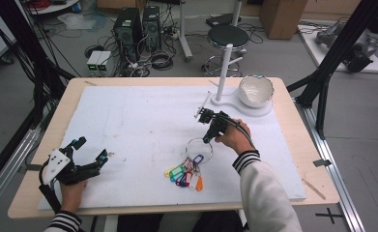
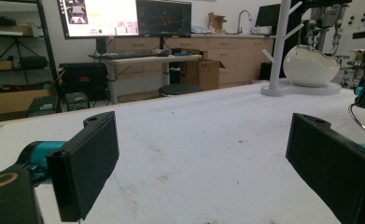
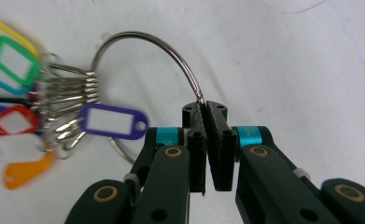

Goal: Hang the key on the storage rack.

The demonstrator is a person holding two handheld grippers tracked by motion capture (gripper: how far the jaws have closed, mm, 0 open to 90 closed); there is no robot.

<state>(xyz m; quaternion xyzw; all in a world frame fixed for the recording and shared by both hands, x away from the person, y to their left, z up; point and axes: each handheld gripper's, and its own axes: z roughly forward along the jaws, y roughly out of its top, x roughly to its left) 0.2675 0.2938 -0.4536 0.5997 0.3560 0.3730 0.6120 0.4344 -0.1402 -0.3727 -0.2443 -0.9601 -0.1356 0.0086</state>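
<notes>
A large metal key ring (image 3: 143, 42) (image 1: 190, 143) carries several small keys and coloured plastic tags (image 1: 185, 176) (image 3: 112, 122), fanned out on the white mat. My right gripper (image 3: 203, 105) (image 1: 207, 138) is shut on the ring's wire at its right side, jaws pressed together. My left gripper (image 1: 91, 149) (image 2: 203, 154) rests at the mat's near left, jaws wide open with nothing between them, well apart from the keys.
A white stand with a peg post (image 1: 224, 67) and a white bowl (image 1: 255, 90) sits at the far right of the white mat (image 1: 143, 121). A stool and computer towers stand beyond the table's far edge.
</notes>
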